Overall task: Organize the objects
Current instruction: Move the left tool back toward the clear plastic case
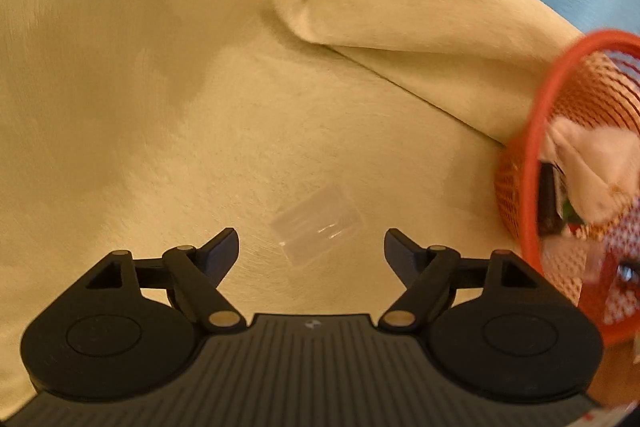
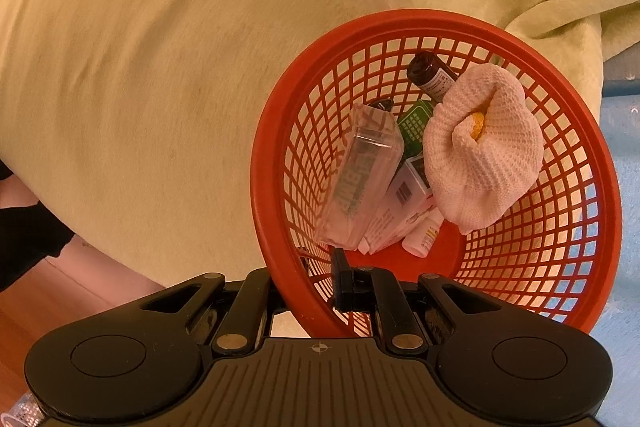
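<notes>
left gripper (image 1: pixel 312 247) fingers spread open above a clear plastic box (image 1: pixel 316 229) on yellow-green blanket (image 1: pixel 160 67); right gripper (image 2: pixel 320 291) fingers clamped on red mesh basket (image 2: pixel 600 227) rim.

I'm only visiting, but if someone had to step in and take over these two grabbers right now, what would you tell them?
Left gripper: open, empty, poised over the clear plastic box lying on the yellow-green blanket.
Right gripper: shut on the rim of the orange basket, holding it tilted.
Done: a clear case, a brown bottle, small cartons, a small white bottle and a pink knitted bundle are in the basket.
Left: grasp the clear box beside the basket and drop it in.
</notes>
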### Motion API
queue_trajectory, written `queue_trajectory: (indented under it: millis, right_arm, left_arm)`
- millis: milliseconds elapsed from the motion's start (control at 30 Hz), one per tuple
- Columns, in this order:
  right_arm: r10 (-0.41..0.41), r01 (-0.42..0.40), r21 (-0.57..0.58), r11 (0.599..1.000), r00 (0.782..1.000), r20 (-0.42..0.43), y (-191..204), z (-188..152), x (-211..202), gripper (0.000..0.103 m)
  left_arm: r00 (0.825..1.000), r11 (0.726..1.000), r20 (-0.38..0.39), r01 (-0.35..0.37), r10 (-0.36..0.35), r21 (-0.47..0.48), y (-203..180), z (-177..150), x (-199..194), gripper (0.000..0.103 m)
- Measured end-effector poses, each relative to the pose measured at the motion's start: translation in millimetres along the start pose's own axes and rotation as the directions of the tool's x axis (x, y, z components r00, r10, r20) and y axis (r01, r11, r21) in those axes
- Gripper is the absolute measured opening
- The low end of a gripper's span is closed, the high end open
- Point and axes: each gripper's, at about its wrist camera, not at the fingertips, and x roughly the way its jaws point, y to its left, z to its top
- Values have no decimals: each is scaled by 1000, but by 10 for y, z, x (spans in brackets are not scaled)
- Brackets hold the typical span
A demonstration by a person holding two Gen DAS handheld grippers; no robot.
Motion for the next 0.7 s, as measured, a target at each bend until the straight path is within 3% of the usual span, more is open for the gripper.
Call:
queue_trajectory:
  millis: [333, 700]
  right_arm:
    - [-1, 1, -1, 1000, 1000, 7, 2, -12, -5, 8]
    - [13, -13, 13, 1000, 1000, 13, -18, -18, -5, 8]
  left_arm:
    - [1000, 984, -12, 7, -10, -176, 53, 43, 446, 80]
    - [999, 976, -49, -22, 11, -215, 58, 56, 758, 80]
